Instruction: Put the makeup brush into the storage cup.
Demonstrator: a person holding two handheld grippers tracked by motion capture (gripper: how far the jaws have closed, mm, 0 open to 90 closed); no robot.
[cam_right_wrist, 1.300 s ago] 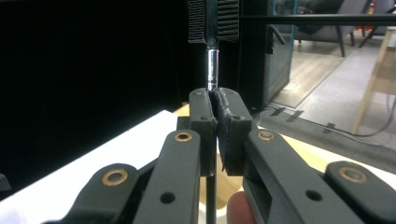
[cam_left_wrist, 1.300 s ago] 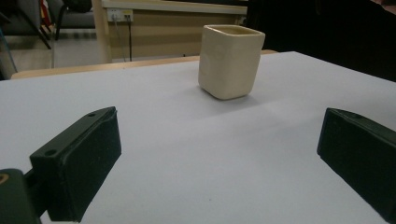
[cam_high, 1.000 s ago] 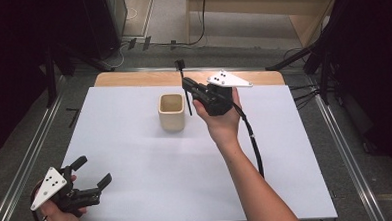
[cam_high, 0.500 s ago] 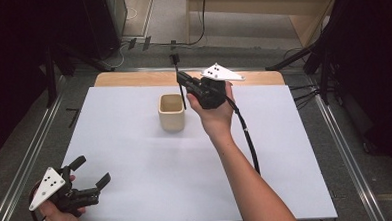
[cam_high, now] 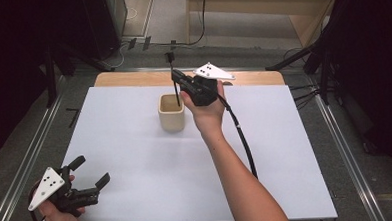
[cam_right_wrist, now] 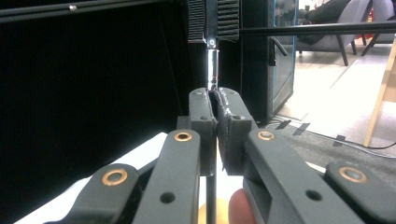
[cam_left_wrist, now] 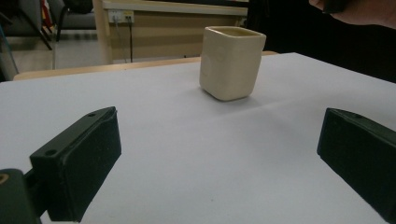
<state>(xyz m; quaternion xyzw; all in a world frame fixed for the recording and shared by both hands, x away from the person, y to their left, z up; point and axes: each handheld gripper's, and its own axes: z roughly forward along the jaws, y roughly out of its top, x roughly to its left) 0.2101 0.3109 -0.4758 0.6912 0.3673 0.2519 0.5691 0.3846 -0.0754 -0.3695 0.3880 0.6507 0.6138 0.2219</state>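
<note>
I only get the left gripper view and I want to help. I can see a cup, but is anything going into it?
Observer: Yes. The high view shows a thin black stick standing upright, with its lower end in the cup.
Operator: Who's holding it?
Observer: The right gripper. In its own view, the jaws are shut on the stick just below a shiny metal sleeve.
Operator: Where's my gripper?
Observer: The left gripper is open near the front left corner of the table, well away from the cup.
</note>
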